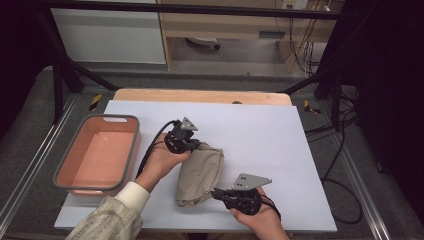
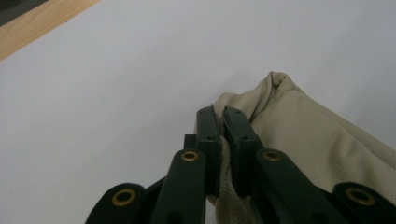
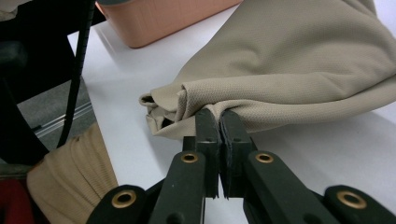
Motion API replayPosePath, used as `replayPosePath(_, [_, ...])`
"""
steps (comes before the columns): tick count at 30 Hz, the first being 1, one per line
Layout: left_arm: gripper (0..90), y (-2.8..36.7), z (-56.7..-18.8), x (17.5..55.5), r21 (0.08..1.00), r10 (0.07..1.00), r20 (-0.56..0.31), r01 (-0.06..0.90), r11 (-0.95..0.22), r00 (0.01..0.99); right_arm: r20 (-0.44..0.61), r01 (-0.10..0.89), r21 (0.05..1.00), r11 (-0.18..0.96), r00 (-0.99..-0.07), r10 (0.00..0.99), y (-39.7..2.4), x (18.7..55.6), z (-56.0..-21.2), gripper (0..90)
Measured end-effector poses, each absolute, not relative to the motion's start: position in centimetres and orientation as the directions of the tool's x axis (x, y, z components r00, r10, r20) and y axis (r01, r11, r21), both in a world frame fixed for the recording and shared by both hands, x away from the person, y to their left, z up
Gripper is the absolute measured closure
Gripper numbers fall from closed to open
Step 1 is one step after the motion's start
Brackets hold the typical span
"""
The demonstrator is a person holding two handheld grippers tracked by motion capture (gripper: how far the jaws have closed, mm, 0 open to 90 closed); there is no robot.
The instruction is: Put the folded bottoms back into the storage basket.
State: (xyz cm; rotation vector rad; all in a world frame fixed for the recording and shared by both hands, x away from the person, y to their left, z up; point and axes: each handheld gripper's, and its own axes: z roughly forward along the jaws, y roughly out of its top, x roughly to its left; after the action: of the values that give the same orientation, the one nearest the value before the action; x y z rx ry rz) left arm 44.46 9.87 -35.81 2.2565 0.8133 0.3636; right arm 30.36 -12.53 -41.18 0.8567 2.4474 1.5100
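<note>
On the left side of the white surface (image 1: 260, 130) I see a salmon-pink rectangular plastic bin with a grey rim (image 1: 131, 150), and nothing lies inside it; its pink floor is bare. Just right of the bin, near the front middle of the surface, sits the folded beige knit cloth bundle (image 1: 200, 172). My left tool (image 1: 189, 145) is clenched on the far upper-left corner of that bundle; in the left gripper view its two black jaws are pressed together with a strip of beige fabric (image 2: 228, 154) caught between them. My right tool (image 1: 216, 193) bites the near right edge of the bundle, and in the right gripper view its jaws are closed on a fold of the cloth (image 3: 219, 109). The near left corner of the bin is cut off behind my left sleeve (image 1: 112, 215) in the high view. How much fabric sits inside the right jaws I cannot make out, since the jaws themselves cover it.
</note>
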Motion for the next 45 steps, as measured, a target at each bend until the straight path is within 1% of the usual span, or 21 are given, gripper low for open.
replayPosePath(7, [85.6, 9.9, -34.5, 45.0, 0.702, 0.645, 0.036, 0.44, -0.56, 0.763, 0.172, 0.389, 0.852, 0.35, -0.839, 0.515, -12.1, 31.4, -39.9, 88.2])
replayPosePath(21, [85.7, 11.3, -31.7, 45.2, 0.723, 0.655, 0.05, 0.425, -0.545, 0.754, 0.176, 0.379, 0.862, 0.337, -0.847, 0.501, -11.9, 32.6, -37.0, 88.3])
replayPosePath(33, [85.6, 12.6, -29.8, 45.8, 0.725, 0.66, 0.071, 0.416, -0.55, 0.748, 0.186, 0.379, 0.867, 0.324, -0.849, 0.494, -11.3, 33.5, -36.3, 88.3])
replayPosePath(45, [85.6, 13.9, -28.4, 46.7, 0.723, 0.674, 0.079, 0.423, -0.546, 0.735, 0.175, 0.36, 0.874, 0.326, -0.86, 0.479, -10.1, 35.0, -34.4, 88.2])
